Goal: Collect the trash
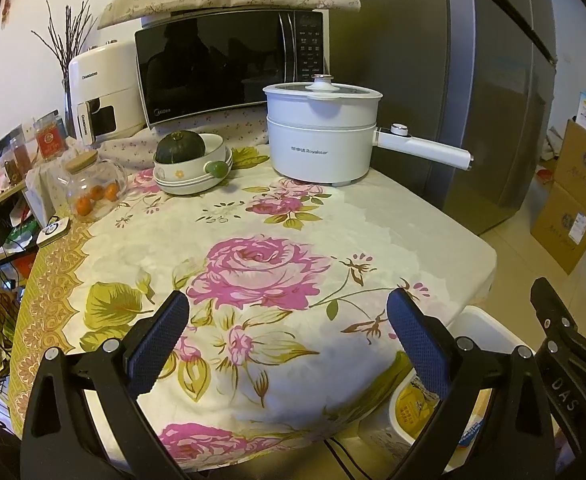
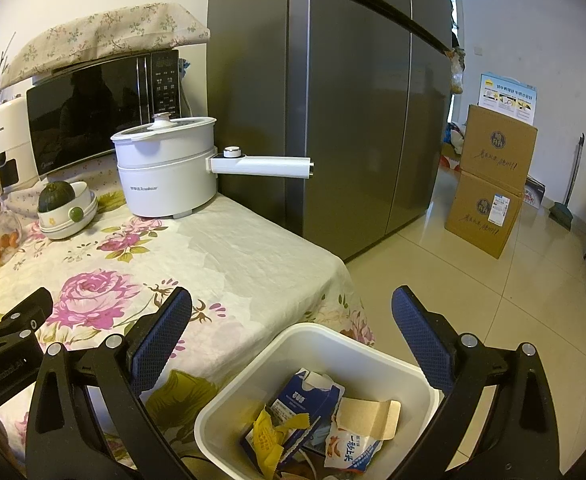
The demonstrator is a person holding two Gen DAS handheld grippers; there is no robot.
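Right tool (image 2: 291, 320) gaping, empty, above bin (image 2: 229, 396) beside table (image 2: 253, 256); wrappers (image 2: 277, 436) inside. Left tool (image 1: 287, 318) gaping too.

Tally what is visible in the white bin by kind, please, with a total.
In the white plastic bin, as far as the right wrist view shows:
Blue and white milk cartons: 1
Yellow crinkled wrappers: 1
Brown torn cardboard pieces: 1
White printed pouches: 1
Total: 4; anything beneath is hidden.
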